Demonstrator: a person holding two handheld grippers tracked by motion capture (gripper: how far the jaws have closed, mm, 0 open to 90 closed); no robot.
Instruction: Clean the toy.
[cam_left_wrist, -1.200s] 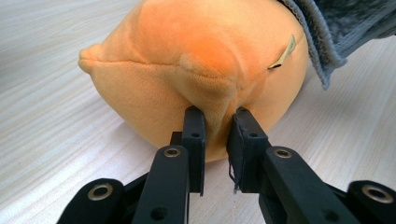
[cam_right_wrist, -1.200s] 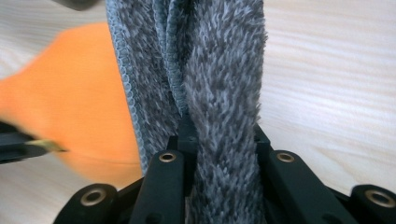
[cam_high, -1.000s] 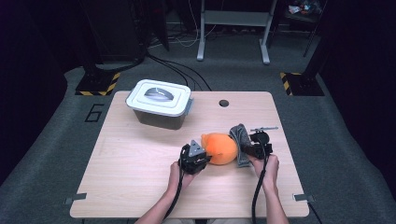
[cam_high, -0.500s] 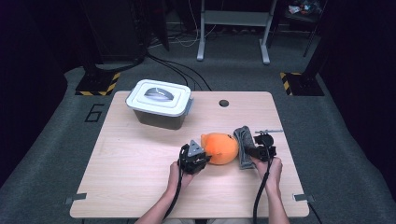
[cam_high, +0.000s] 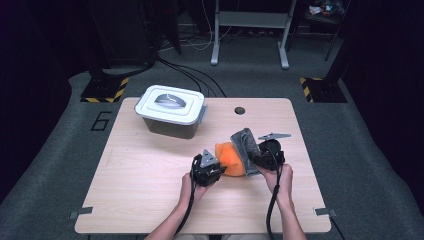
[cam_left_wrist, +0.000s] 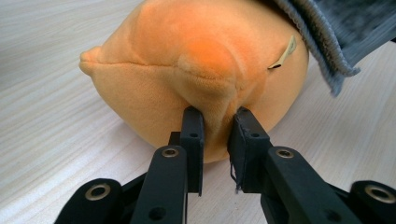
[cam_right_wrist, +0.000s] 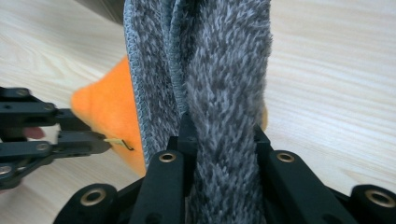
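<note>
My left tongs (cam_left_wrist: 215, 135) pinch a fold of the orange plush toy (cam_left_wrist: 196, 70), both pads sunk into its fur. The toy is a rounded, short-piled lump with stitched seams, a small pointed nub at one end and a pale label near the other. It lies on the worktop (cam_high: 150, 165), a little toward four o'clock of the middle. Its long axis runs roughly from nine to three o'clock across the worktop, nub end toward my left tongs (cam_high: 210, 169). My right tongs (cam_right_wrist: 219, 140) are clamped on a grey fuzzy cloth (cam_right_wrist: 219, 70) with a stitched hem. The cloth stands up on edge, draped over the toy's three o'clock end (cam_high: 245, 150). A lidded white bin (cam_high: 171, 110) sits near eleven o'clock, well apart.
</note>
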